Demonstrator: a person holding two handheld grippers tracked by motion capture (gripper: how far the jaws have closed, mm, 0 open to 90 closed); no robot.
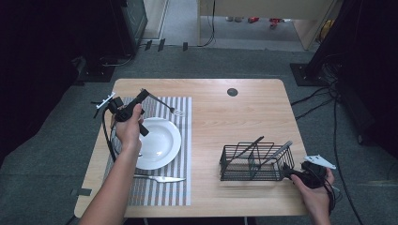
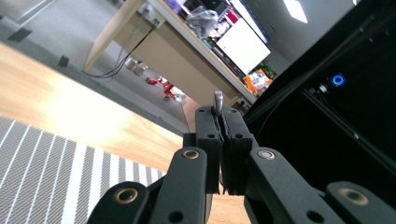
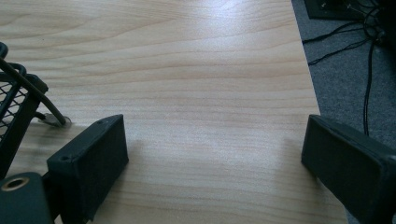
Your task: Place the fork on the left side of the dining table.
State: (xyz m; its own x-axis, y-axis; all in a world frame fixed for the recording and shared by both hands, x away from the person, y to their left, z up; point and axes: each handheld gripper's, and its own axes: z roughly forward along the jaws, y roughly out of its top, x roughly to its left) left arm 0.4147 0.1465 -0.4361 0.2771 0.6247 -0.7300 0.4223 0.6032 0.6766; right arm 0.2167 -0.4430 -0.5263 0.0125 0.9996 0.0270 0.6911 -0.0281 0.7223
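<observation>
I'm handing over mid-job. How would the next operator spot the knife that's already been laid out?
Find the striped placemat on the left half of the wooden table. The knife lies flat on it, just on the person's side of the white plate. Unlike the utensils standing in the black wire basket, it lies alone.

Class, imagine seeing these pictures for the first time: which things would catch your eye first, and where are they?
Probably the fork, held in the air by the left gripper over the striped placemat. Next, the white plate on that mat, a knife lying below it. At the right stands a black wire basket, the open right gripper beside it.
</observation>
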